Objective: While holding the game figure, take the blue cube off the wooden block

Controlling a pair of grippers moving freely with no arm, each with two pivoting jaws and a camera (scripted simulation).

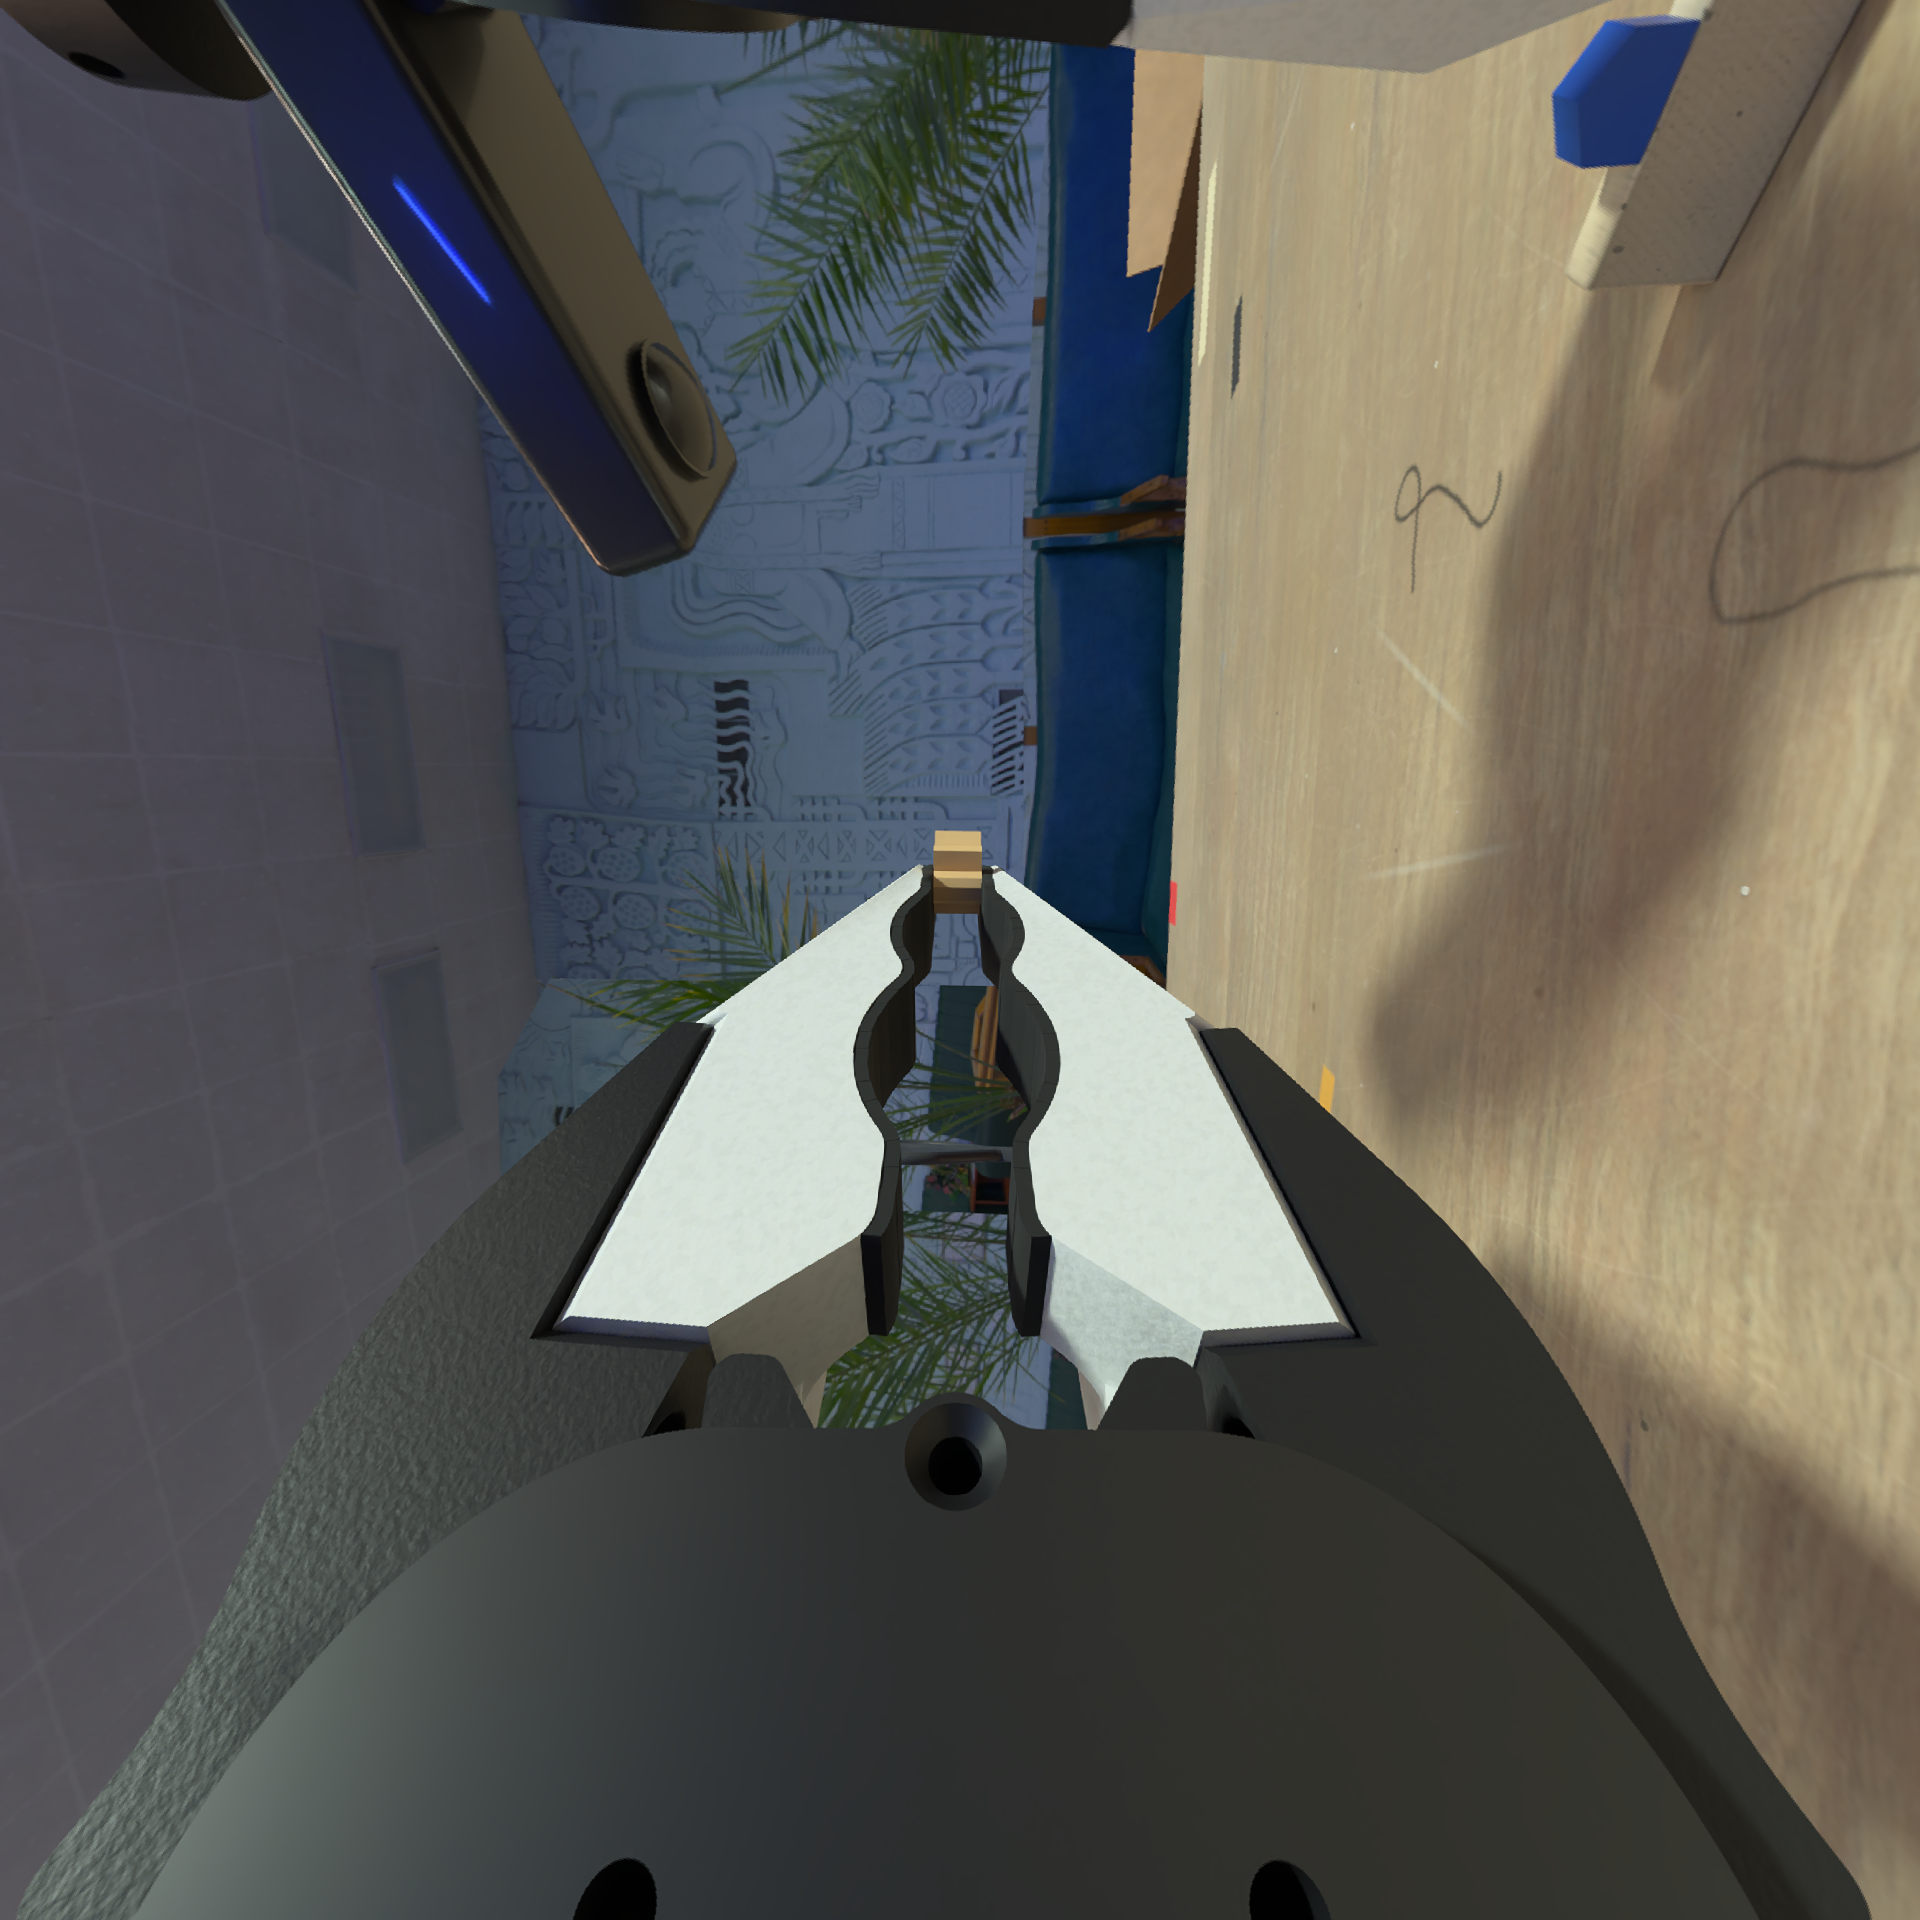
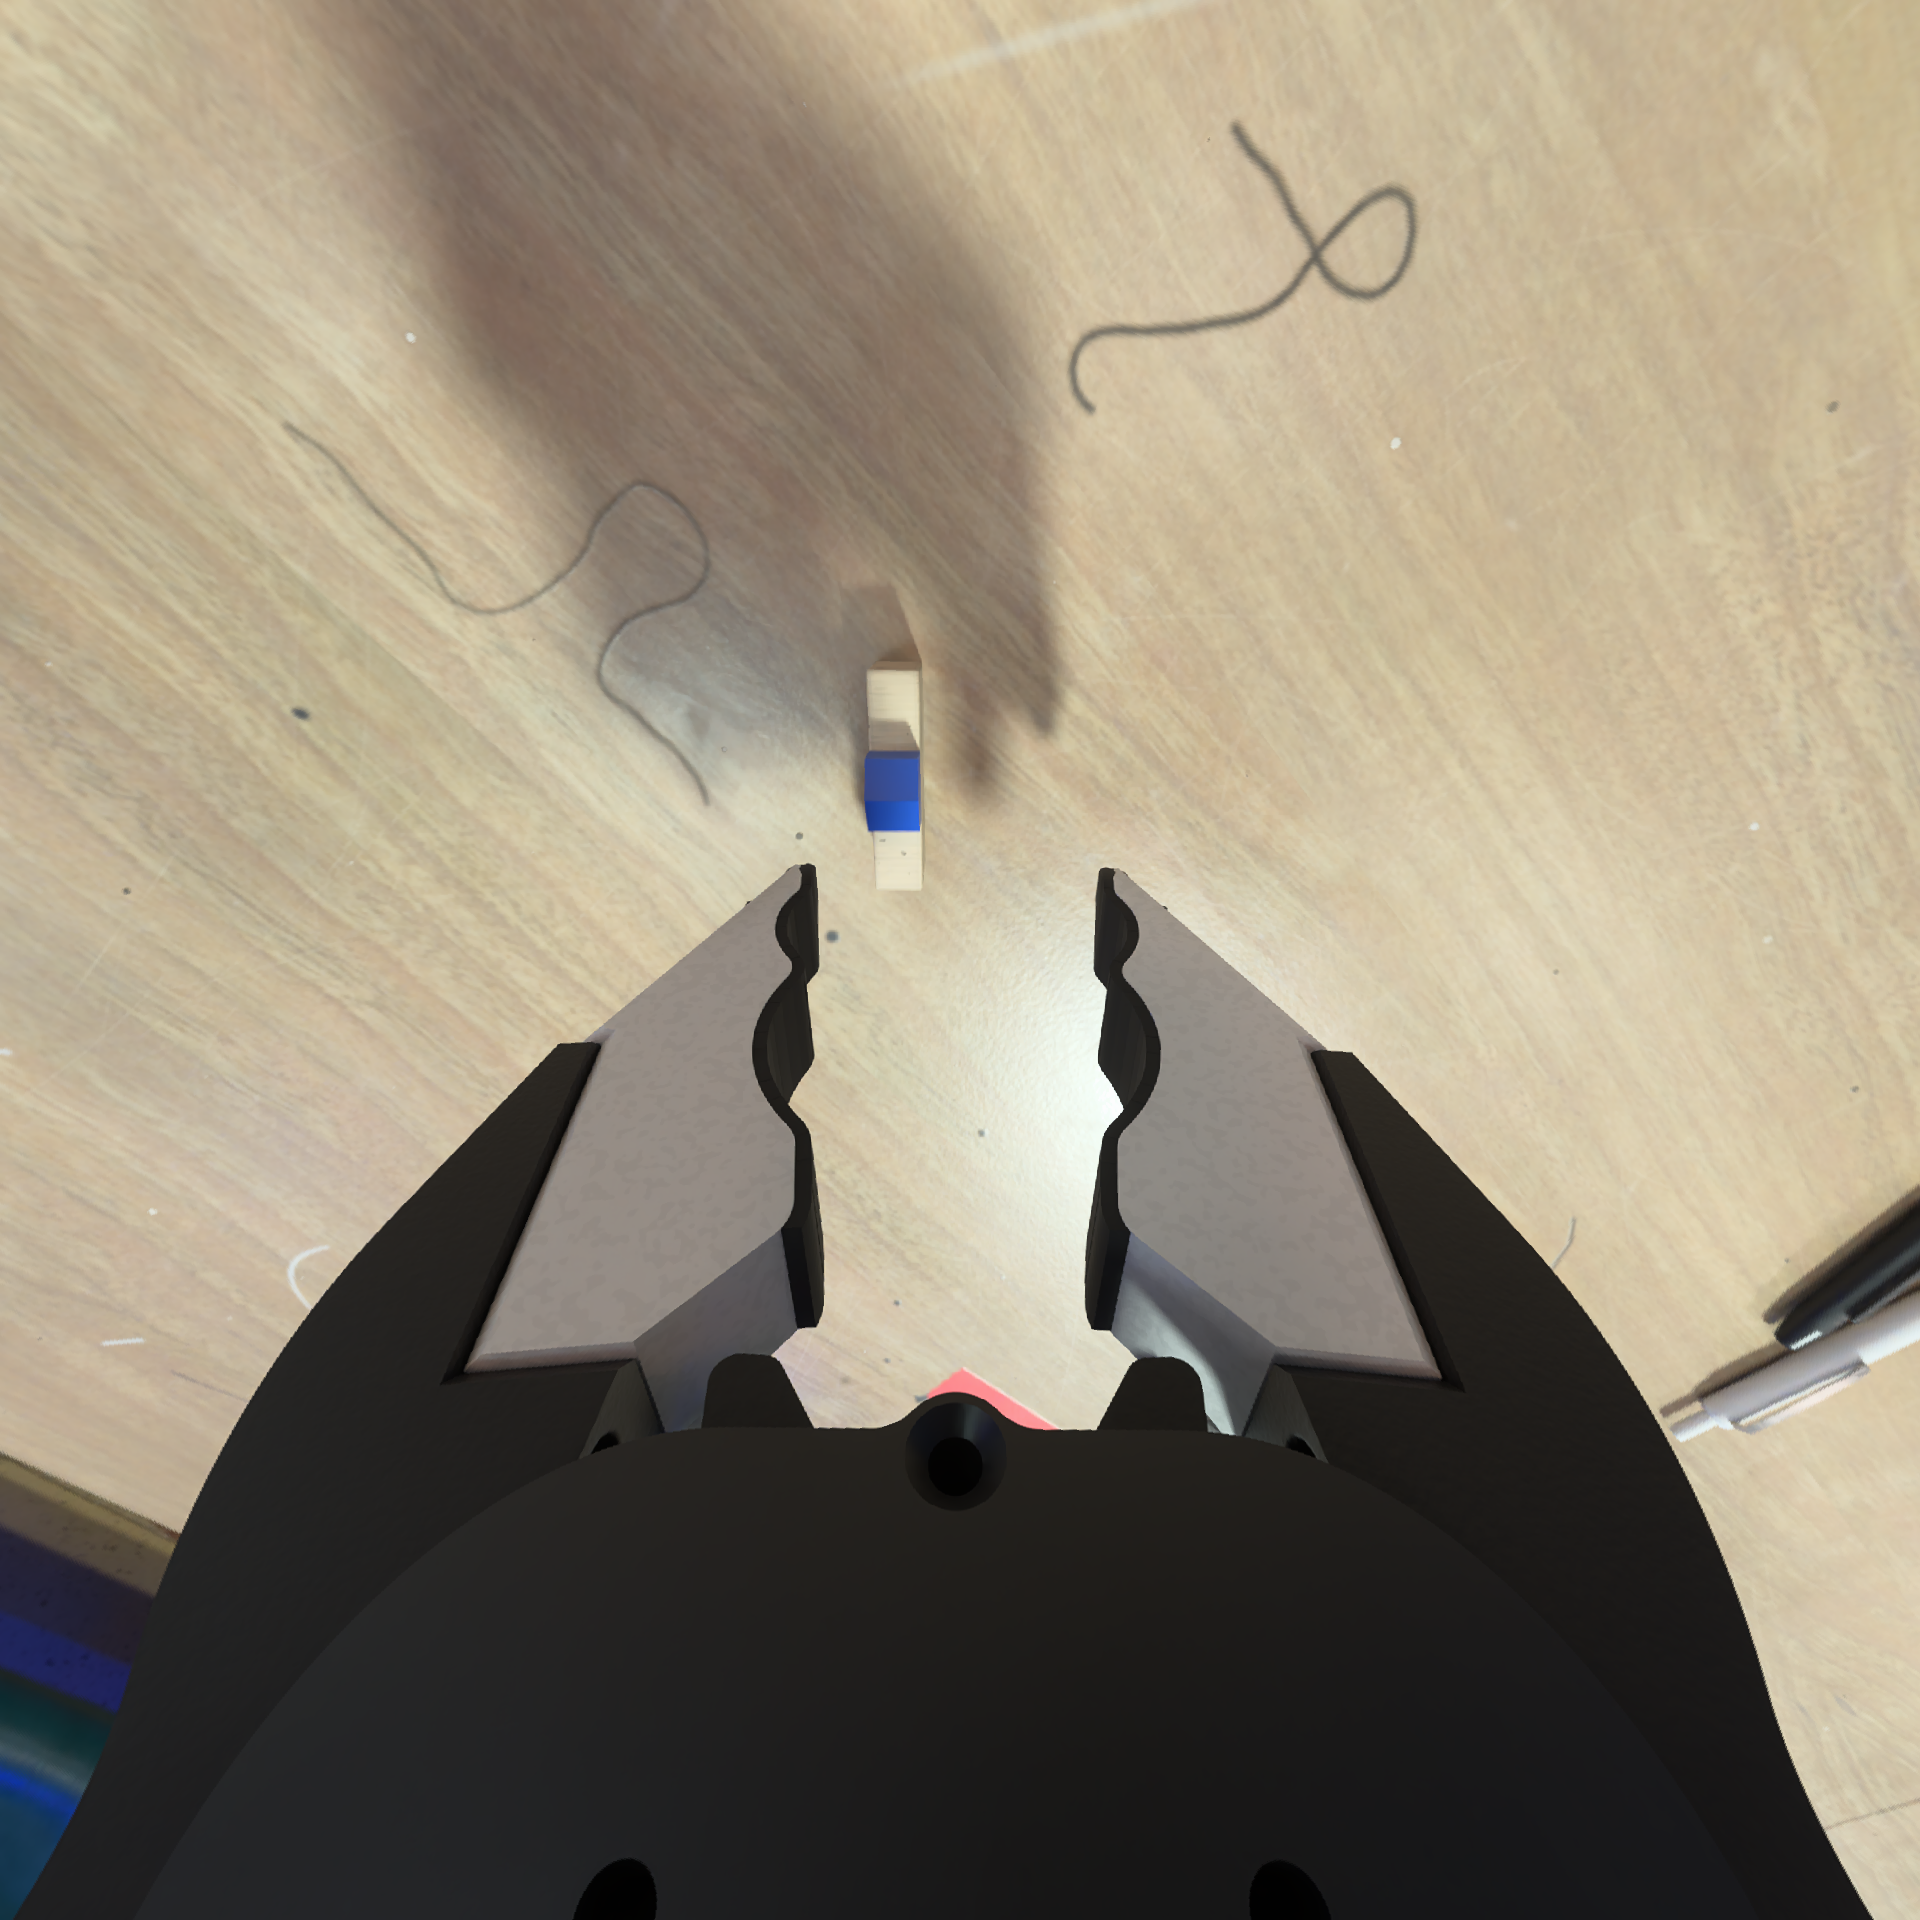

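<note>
While the left gripper (image 1: 958, 881) is turned on its side, its two fingers are pressed nearly together and pinch a small tan piece (image 1: 957, 871) at their very tips. Only the end of this piece sticks out beyond the tips, so its shape is hard to make out; by the task it should be the game figure, but I cannot confirm this from what is visible.

Seen from the right wrist view, the wooden block (image 2: 896, 769) lies on the wooden table (image 2: 1455, 727), just ahead of the right gripper (image 2: 956, 883) and a little to the left of its middle line. The blue cube (image 2: 892, 795) sits on top of the block, toward the end nearer to the gripper. The right gripper's fingers are spread wide and hold nothing; they do not touch the block.

In the left wrist view the block (image 1: 1704, 156) and the cube (image 1: 1605, 94) appear again at the upper right corner, and the block is cut off by the edge of the picture. A dark bar with a blue light strip (image 1: 499, 291) crosses the upper left; what it belongs to is not clear.

Right of the block, at the picture's edge, two pens (image 2: 1808, 1340) are only partly visible. A small red thing (image 2: 977, 1397) is mostly hidden behind the gripper body.
</note>
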